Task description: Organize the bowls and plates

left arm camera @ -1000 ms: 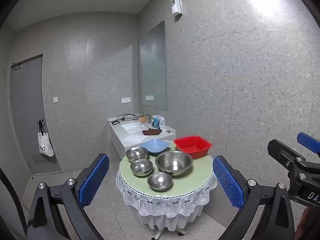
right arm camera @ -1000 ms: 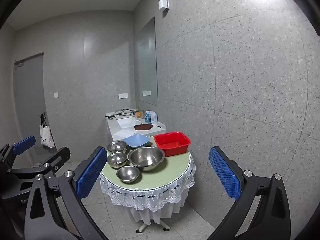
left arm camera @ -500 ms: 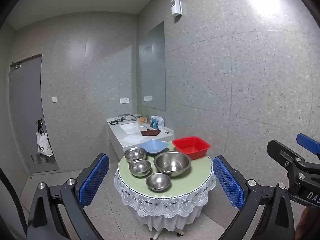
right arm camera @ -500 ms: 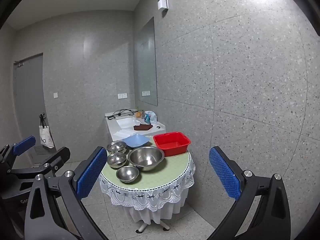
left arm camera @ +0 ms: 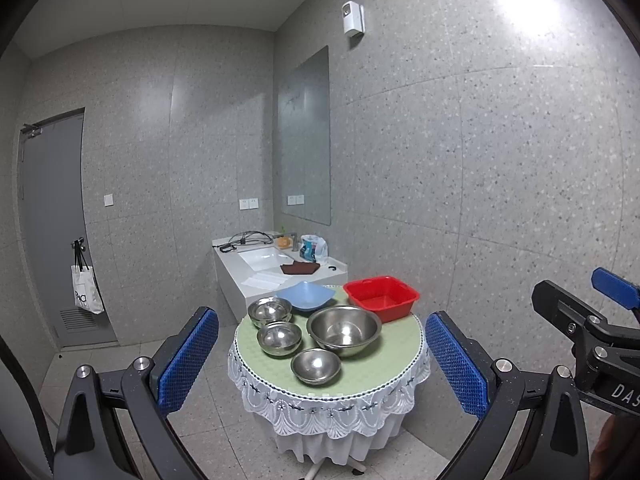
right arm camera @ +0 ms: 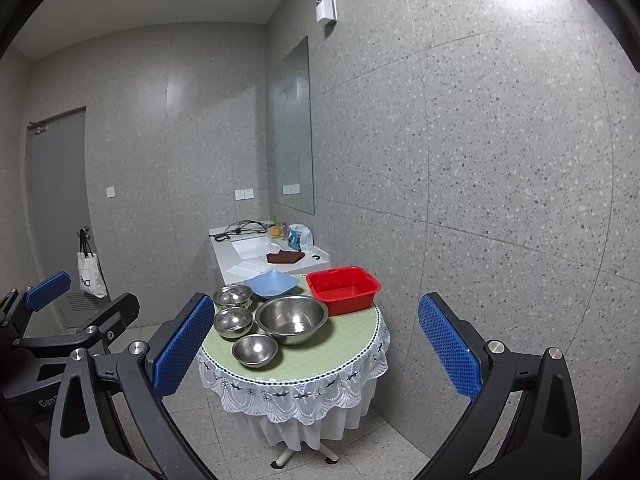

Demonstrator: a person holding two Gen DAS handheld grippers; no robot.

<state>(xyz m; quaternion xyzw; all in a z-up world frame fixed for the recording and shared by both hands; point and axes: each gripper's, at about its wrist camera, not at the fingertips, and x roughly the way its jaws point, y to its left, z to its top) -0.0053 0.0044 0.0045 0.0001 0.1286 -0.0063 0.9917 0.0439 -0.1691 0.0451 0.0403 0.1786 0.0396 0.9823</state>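
Grey speckled walls, door far left, sink counter behind round table. Nothing between claws and table. On green tablecloth: large steel bowl centre, three small steel bowls at left and near edge, blue dish far, red tub far right; all look empty. Left claw and right claw both spread wide, holding nothing, well short of table.

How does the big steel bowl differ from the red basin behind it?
The big steel bowl is round and shiny metal; the red basin is squarish and looks like plastic. The bowl sits near the table's middle, beside three smaller steel bowls; the basin sits at the far right edge. Both stand upright and look empty.
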